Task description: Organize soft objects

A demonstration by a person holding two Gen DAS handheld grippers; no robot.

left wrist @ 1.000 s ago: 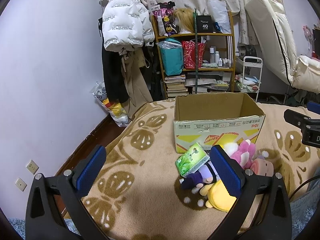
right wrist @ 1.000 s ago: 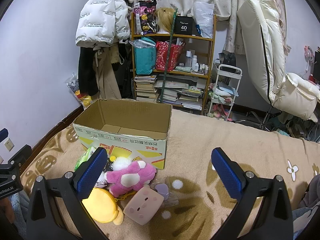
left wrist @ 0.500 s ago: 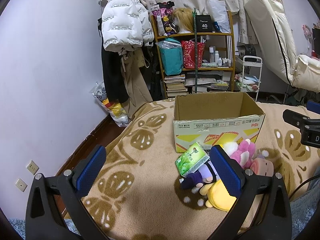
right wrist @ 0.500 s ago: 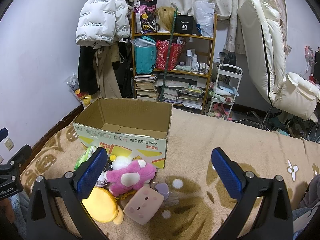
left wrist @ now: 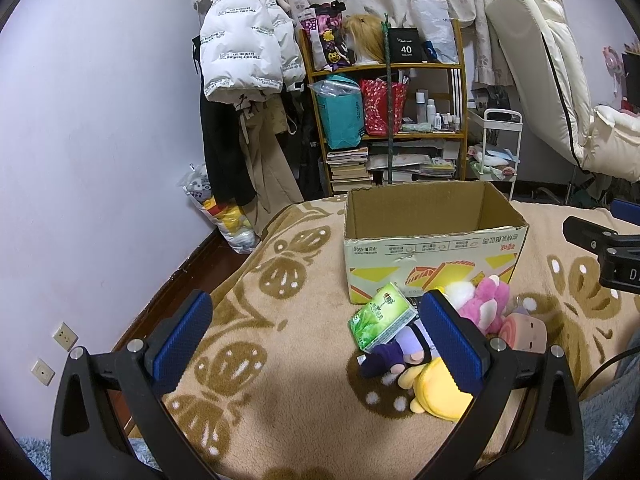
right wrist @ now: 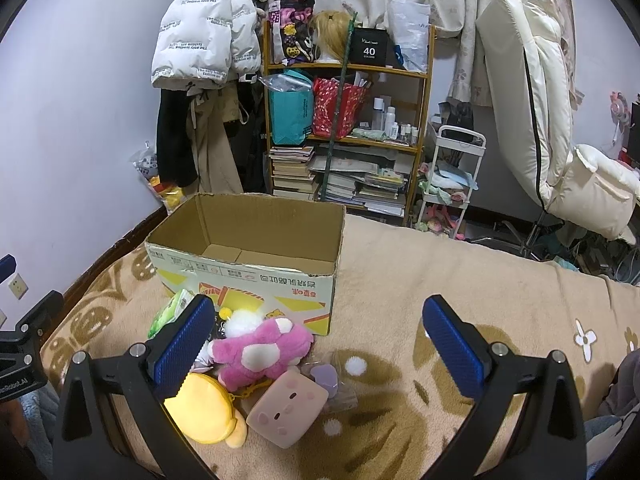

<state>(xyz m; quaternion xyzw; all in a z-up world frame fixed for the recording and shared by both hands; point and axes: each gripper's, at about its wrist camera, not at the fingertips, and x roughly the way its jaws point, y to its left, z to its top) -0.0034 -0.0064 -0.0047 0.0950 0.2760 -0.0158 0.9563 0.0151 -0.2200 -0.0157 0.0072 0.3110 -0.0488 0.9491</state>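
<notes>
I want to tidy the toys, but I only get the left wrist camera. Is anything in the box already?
Observer: Not that I can see. The right wrist view looks down into the cardboard box, and the part of the floor that shows is only bare flaps.
Operator: Does the yellow toy have anything that could snag?
Observer: Yes. A small gold chain sticks out beside the yellow plush, toward the pink square cushion.
Operator: Are the other tongs holding something?
Observer: No. The right tongs are wide open with nothing between them.
</notes>
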